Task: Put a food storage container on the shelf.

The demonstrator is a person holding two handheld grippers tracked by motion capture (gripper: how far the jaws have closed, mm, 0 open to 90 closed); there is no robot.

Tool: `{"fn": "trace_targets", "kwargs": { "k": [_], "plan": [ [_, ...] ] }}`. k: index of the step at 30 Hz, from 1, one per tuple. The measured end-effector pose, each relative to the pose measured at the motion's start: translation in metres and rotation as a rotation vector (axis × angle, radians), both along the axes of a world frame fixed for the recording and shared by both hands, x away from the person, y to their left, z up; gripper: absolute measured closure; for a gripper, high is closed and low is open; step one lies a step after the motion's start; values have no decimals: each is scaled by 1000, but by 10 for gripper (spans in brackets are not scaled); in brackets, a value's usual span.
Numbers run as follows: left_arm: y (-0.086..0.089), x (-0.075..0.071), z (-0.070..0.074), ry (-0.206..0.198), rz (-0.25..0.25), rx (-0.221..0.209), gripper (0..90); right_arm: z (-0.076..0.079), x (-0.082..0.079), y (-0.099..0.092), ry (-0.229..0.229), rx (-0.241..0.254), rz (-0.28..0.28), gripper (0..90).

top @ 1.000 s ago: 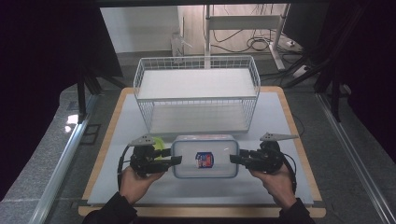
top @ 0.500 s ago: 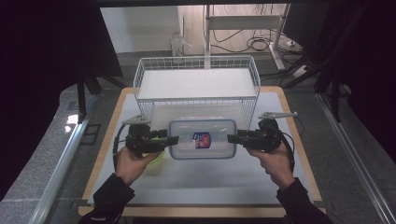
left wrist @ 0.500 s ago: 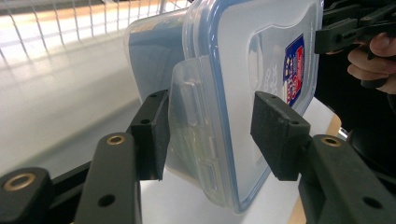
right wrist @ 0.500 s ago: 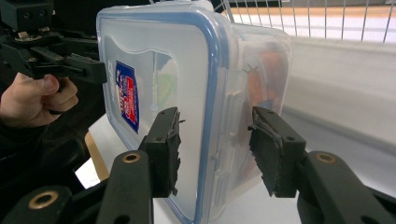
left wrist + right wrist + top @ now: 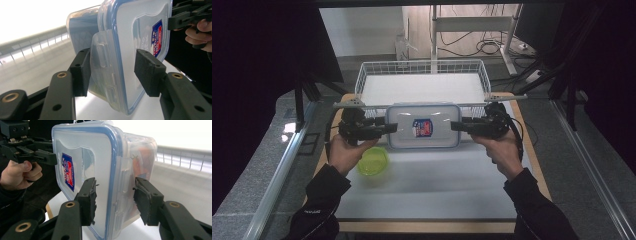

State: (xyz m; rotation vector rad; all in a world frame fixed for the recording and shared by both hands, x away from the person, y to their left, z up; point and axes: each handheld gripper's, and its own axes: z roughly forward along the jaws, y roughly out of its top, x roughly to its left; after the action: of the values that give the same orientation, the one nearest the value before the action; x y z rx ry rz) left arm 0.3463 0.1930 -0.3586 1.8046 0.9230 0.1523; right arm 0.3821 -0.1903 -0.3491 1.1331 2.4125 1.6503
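Observation:
A clear plastic food container point(image 5: 424, 125) with a blue-rimmed lid and a red-blue label hangs in the air just in front of the wire basket point(image 5: 362, 80). My left gripper point(image 5: 389, 127) is shut on its left end and my right gripper point(image 5: 457, 126) on its right end. In the left gripper view the pads point(image 5: 80, 72) clamp the container point(image 5: 140, 37) across lid and side latch. The right gripper view has its pads point(image 5: 147, 200) pressing the container point(image 5: 87, 157) the same way, with the other gripper point(image 5: 37, 152) at the far end.
A small green bowl point(image 5: 373, 161) sits on the white table top point(image 5: 437, 190) below my left hand. The white wire basket stands at the back of the table, its inside bare. Dark frames and cables lie beyond the table.
Both grippers have lifted the container off the table and carried it away from me toward the basket's front wall. The green bowl has come into sight under the left hand.

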Motion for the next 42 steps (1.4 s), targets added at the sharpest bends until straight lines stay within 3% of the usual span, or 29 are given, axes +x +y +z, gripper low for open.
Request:
{"fn": "trace_targets", "kwargs": {
  "k": [11,18,23,31,42],
  "plan": [
    [10,24,23,0,20,-12,487,25,29,12,1,7,-2,532],
    [11,50,45,-13,11,-8,487,47,50,13,-15,13,-24,530],
    [12,64,53,-12,19,-7,487,54,64,14,-16,24,-30,529],
    [14,81,55,-6,34,-15,487,56,84,17,1,37,-41,525],
    [16,100,48,-2,56,-73,483,53,103,19,14,58,-73,518]
  ]
}}
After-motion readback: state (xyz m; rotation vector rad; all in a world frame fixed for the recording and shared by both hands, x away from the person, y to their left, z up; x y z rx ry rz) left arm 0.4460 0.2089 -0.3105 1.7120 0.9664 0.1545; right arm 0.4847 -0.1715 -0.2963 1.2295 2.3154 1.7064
